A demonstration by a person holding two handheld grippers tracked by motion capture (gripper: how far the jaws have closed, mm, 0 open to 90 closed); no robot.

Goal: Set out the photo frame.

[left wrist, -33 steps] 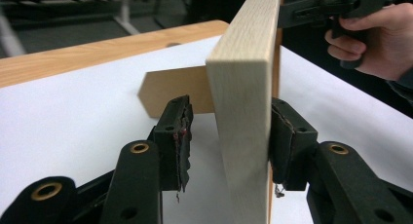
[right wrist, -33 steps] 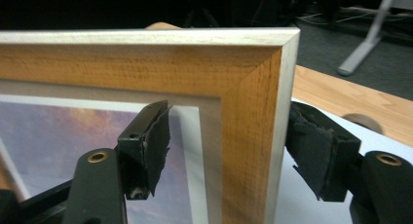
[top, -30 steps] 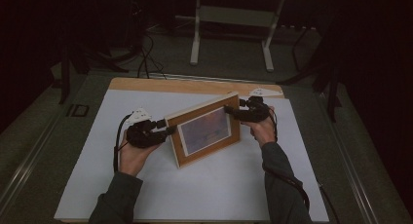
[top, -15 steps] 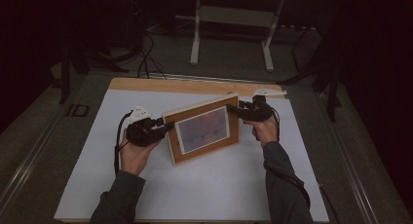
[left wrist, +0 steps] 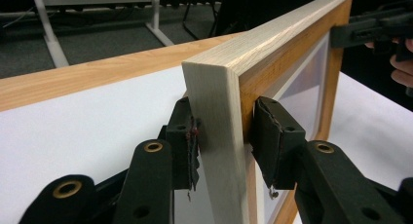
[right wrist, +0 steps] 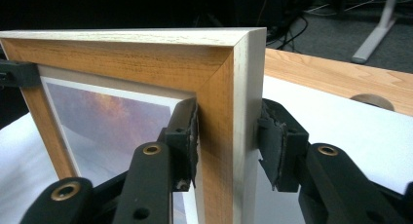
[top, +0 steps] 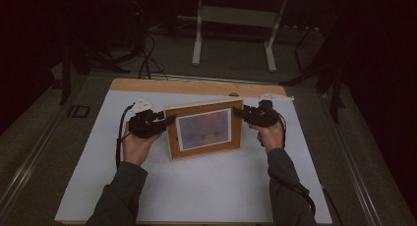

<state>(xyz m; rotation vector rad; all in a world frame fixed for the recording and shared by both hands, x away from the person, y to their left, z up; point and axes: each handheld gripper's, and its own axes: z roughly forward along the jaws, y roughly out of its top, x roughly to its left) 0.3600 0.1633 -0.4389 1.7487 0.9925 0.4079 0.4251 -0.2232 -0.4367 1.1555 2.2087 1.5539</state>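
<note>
Picture frame upright on white table sheet, left claw and right claw clamping its sides; room dim, apparently workshop.

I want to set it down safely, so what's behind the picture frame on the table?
Past the picture frame, held by the left gripper and right gripper, lie white sheet and the table's wooden edge. The strip directly behind the frame is covered.

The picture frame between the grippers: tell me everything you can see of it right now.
The picture frame is light wood with a paler outer edge, mitred corners and a white mat around a hazy orange-and-grey print. It stands upright on the white table sheet, landscape, print facing the person. The left gripper is clamped on its left side rail and the right gripper on its right rail, jaws pressed front and back.
</note>
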